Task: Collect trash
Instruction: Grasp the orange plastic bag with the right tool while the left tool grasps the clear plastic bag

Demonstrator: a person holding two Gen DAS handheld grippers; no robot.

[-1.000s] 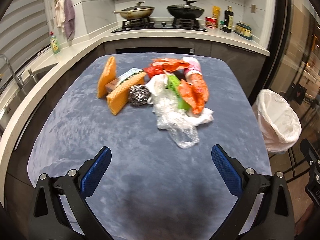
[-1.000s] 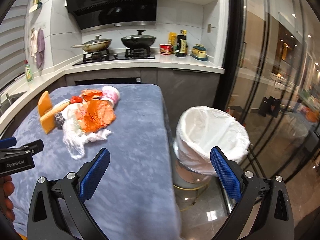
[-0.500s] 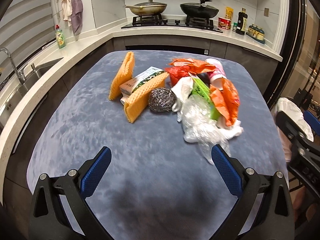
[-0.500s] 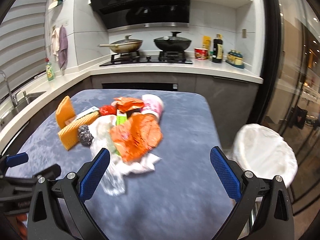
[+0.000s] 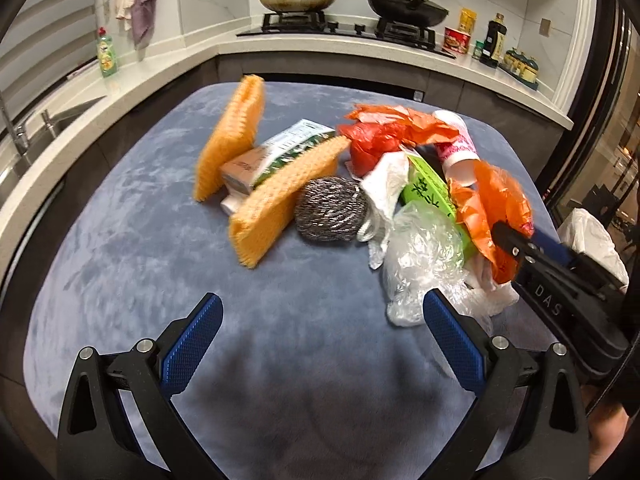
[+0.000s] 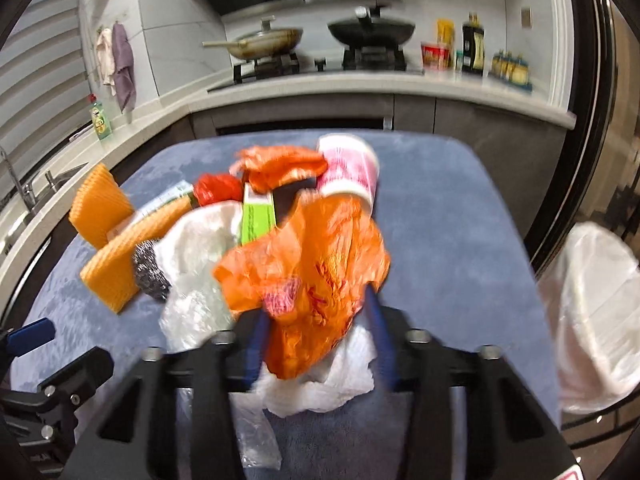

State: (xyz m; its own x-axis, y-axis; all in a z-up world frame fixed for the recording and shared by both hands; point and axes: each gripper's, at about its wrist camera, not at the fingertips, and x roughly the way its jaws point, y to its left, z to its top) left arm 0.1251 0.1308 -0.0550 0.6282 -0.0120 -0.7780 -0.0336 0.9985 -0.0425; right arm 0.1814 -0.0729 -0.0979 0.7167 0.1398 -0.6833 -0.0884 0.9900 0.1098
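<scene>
A heap of trash lies on the blue-grey table point(image 5: 120, 248): an orange plastic bag point(image 6: 320, 256), a clear bag point(image 5: 424, 252), a white bag point(image 6: 320, 388), a green box point(image 6: 258, 216), a pink paper cup point(image 6: 350, 172) and a red bag point(image 5: 372, 146). My right gripper point(image 6: 316, 336) is at the heap's near right side. Its jaws are closing, with the orange bag's lower part pinched between them. My left gripper point(image 5: 320, 340) hangs open over bare table in front of the heap, holding nothing.
Two orange sponges point(image 5: 232, 136) point(image 5: 280, 196), a steel scourer point(image 5: 330, 210) and a packet lie at the heap's left. A bin with a white liner point(image 6: 596, 320) stands off the table's right edge. Counter, hob and sink lie behind and to the left.
My right gripper swung left from the bin to the heap and closed from wide open onto the orange bag. My left gripper moved in closer to the heap and stayed open.
</scene>
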